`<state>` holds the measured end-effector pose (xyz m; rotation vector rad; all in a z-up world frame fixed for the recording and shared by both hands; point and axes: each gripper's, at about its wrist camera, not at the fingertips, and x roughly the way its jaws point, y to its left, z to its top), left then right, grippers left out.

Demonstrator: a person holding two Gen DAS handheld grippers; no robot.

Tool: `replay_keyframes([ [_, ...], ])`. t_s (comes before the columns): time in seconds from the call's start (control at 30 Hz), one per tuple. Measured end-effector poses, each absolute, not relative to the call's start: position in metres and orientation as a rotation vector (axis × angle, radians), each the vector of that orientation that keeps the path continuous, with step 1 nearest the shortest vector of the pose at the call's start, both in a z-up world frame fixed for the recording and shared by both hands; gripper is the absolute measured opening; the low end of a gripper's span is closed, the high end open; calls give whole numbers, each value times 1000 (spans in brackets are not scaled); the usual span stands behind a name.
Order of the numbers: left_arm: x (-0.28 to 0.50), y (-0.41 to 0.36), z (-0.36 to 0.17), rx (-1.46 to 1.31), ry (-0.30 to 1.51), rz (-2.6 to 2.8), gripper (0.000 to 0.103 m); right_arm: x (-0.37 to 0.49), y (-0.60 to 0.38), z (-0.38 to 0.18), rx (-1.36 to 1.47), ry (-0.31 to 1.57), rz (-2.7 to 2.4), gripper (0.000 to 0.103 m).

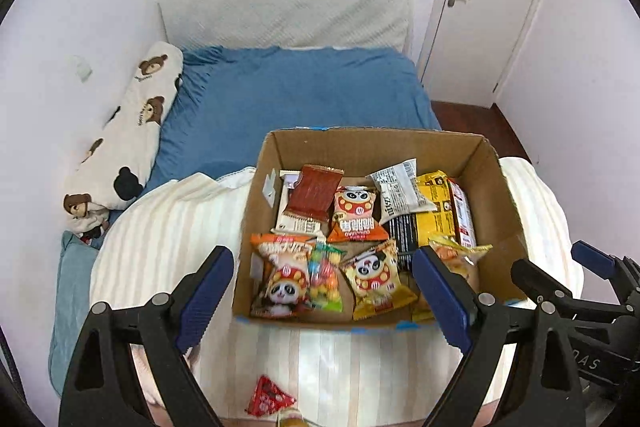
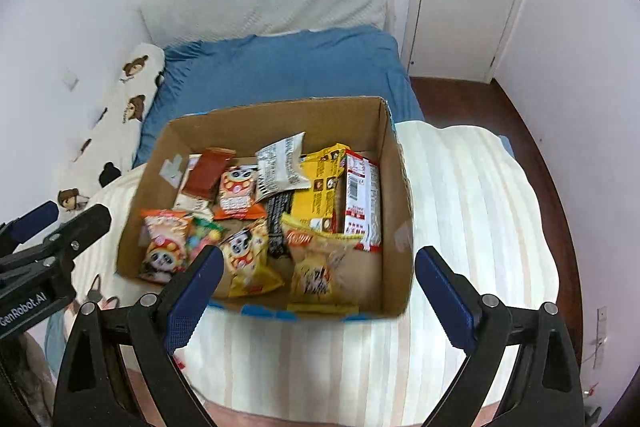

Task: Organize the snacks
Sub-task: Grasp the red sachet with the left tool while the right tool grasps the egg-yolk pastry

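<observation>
An open cardboard box [image 1: 496,195] [image 2: 394,187] sits on a striped cream blanket and holds several snack packets: panda-print bags [image 1: 372,275] [image 2: 244,255], a brown wrapper [image 1: 314,195], a yellow pack [image 1: 434,211] [image 2: 320,187] and a red-and-white pack [image 2: 360,195]. A small red packet [image 1: 268,397] lies on the blanket in front of the box. My left gripper [image 1: 324,263] hovers above the box's near edge, open with nothing between its fingers. Just as open and bare, my right gripper [image 2: 320,263] hangs over the near right part of the box.
The blanket [image 1: 168,235] [image 2: 460,207] covers the near end of a bed with a blue sheet [image 1: 288,91]. A bear-print pillow [image 1: 128,135] lies along the left wall. A white door [image 1: 488,7] and dark wooden floor [image 2: 532,155] are to the right.
</observation>
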<state>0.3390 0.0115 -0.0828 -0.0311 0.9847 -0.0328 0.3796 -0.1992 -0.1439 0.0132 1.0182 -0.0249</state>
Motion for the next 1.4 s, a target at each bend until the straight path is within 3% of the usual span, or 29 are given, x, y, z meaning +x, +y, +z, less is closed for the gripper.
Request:
replay_keyframes([
  [0.33,276,32,-77,-74,955,14,92,316,-186,-132,110,996,69,98],
  [0.57,227,89,-116,-114,1024,159,92,289,-151,-210,226,1203,222,98],
  [0.73,197,125,-180,-22,1130,302,92,274,-98,-283,209,1333,316,98],
  [0.8,190,137,-204,-13,1187,333,92,274,-81,-310,220,1380,328,91],
  [0.87,185,147,-223,3,1227,354,92,271,-63,-341,238,1438,326,77],
  [1.07,174,161,-256,80,1282,375,92,267,-28,-397,196,1522,289,77],
  [1.13,175,162,-262,93,1289,372,92,264,-17,-399,143,1490,281,75],
  [1.2,176,160,-263,106,1290,354,92,262,-11,-399,89,1472,271,64],
  [1.4,189,141,-247,137,1268,271,92,248,-24,-390,10,1449,274,62],
])
